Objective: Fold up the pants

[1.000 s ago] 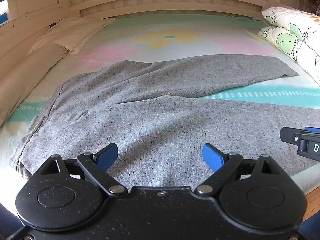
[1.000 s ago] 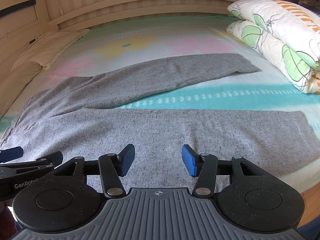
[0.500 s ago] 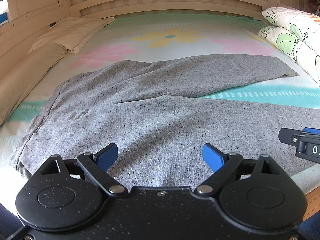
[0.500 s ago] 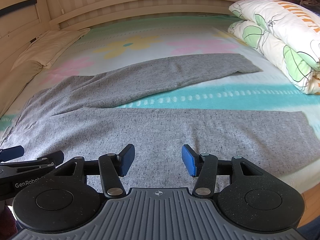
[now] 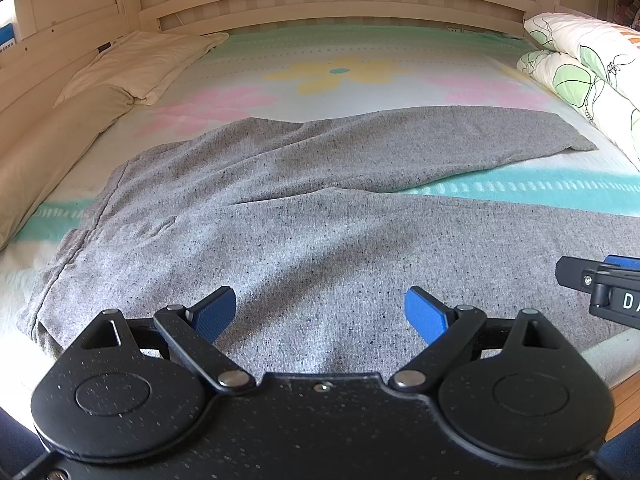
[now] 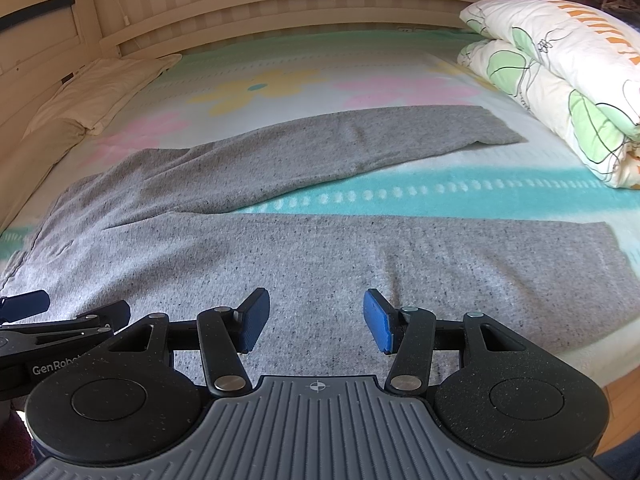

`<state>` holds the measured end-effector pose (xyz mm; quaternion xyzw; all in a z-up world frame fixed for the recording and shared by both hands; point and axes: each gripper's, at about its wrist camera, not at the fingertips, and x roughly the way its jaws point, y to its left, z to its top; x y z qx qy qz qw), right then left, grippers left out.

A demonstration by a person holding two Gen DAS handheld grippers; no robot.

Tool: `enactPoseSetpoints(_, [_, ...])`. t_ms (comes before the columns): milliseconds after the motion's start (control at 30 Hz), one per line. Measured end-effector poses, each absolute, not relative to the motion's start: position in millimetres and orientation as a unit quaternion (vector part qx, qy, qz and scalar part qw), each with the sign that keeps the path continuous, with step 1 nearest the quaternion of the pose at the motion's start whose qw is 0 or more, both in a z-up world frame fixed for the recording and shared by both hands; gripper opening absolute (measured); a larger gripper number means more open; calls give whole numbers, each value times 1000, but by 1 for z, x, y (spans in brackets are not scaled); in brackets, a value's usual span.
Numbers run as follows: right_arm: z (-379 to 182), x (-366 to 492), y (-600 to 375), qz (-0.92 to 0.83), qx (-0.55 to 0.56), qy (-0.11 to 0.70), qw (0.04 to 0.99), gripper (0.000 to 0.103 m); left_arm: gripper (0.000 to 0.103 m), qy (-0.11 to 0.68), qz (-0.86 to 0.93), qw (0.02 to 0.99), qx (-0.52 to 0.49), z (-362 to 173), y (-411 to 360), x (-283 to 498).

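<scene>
Our fingers (image 5: pixel 426 314) on both the left gripper (image 5: pixel 320 314) and right gripper (image 6: pixel 316 320) stand apart, holding nothing, above gray pants (image 6: pixel 320 264) spread on the bed (image 6: pixel 400 196). Lettering reads "GenRob", probably cut off.

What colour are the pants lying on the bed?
The pants are speckled heather grey, plain with no print. The right wrist view shows them best.
</scene>
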<state>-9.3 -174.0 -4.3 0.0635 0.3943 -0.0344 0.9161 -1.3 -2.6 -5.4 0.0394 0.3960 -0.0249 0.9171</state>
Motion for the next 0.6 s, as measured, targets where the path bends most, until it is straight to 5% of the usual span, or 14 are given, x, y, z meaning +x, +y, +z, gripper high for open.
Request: enactPoseSetpoints(600, [-5,-8,-173,-34,63,395,916,51,91,400,-25,915,39,-8,-3,-1])
